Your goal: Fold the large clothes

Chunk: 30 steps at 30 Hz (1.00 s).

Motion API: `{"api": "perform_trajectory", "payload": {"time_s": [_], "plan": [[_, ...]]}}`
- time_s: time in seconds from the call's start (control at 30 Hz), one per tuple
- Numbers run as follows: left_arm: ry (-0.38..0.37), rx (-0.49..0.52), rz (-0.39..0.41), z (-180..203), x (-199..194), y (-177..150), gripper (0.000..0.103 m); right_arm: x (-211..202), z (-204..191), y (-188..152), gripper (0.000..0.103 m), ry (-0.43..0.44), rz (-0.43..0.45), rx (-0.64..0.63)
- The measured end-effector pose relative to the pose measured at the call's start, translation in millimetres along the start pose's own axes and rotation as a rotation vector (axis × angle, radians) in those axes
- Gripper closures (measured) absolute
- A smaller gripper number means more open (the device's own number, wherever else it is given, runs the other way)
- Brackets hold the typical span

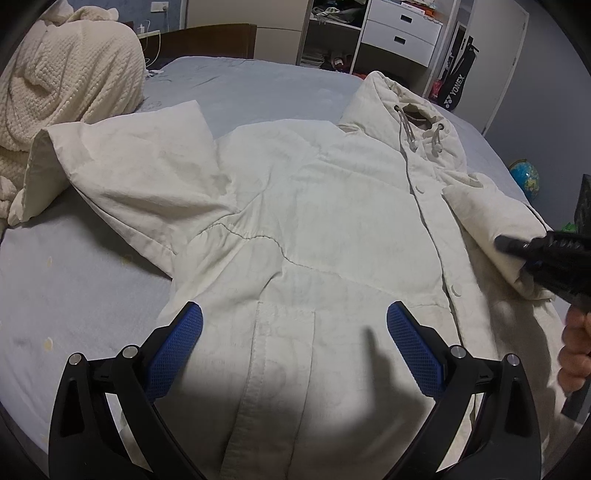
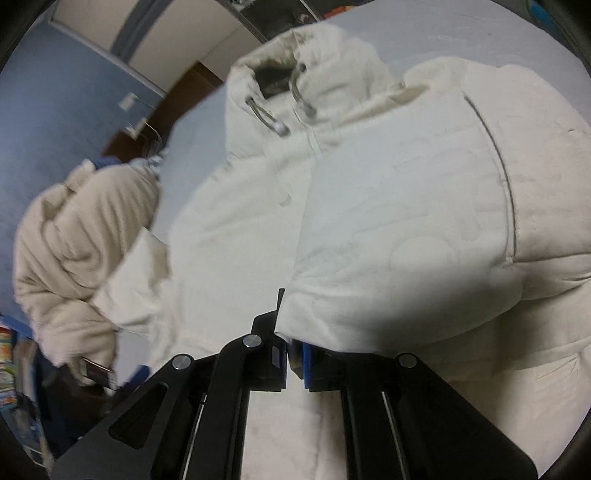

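Observation:
A large cream hooded jacket (image 1: 314,206) lies front-up on the bed, its hood (image 1: 406,110) at the far right. Its one sleeve (image 1: 122,166) stretches out to the left. My left gripper (image 1: 294,325) hovers open over the jacket's lower front, blue pads wide apart with nothing between them. My right gripper (image 1: 517,245) comes in from the right edge, shut on the cuff end of the other sleeve (image 1: 491,218). In the right wrist view that sleeve (image 2: 406,221) is drawn across the jacket body (image 2: 229,240), and its edge hides the tips of the right gripper (image 2: 293,354).
A grey-blue sheet (image 1: 74,295) covers the bed. A cream knitted blanket (image 1: 66,81) is heaped at the far left. White drawers (image 1: 402,33), a racket bag (image 1: 456,88) and a globe (image 1: 524,179) stand beyond the bed. A hand (image 1: 576,354) shows at the right edge.

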<state>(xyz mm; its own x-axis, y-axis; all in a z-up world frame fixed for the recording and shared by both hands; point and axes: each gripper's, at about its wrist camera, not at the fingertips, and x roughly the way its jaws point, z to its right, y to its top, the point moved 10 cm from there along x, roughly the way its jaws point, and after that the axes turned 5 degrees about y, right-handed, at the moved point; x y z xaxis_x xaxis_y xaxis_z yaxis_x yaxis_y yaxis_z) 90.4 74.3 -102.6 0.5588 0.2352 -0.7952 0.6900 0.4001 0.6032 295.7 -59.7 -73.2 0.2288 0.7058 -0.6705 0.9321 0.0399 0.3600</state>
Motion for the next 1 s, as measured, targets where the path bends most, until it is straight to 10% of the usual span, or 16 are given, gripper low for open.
{"api": "perform_trajectory", "payload": {"time_s": [0.5,1.0], "plan": [[0.013,0.011,-0.004,1,1,-4,0.007,-15,11,-50,0.062,-0.07,-0.1,-0.136],[0.042,0.101,-0.012,16,-6,-11,0.007,-124,111,-65,0.057,-0.271,-0.061,-0.183]]}}
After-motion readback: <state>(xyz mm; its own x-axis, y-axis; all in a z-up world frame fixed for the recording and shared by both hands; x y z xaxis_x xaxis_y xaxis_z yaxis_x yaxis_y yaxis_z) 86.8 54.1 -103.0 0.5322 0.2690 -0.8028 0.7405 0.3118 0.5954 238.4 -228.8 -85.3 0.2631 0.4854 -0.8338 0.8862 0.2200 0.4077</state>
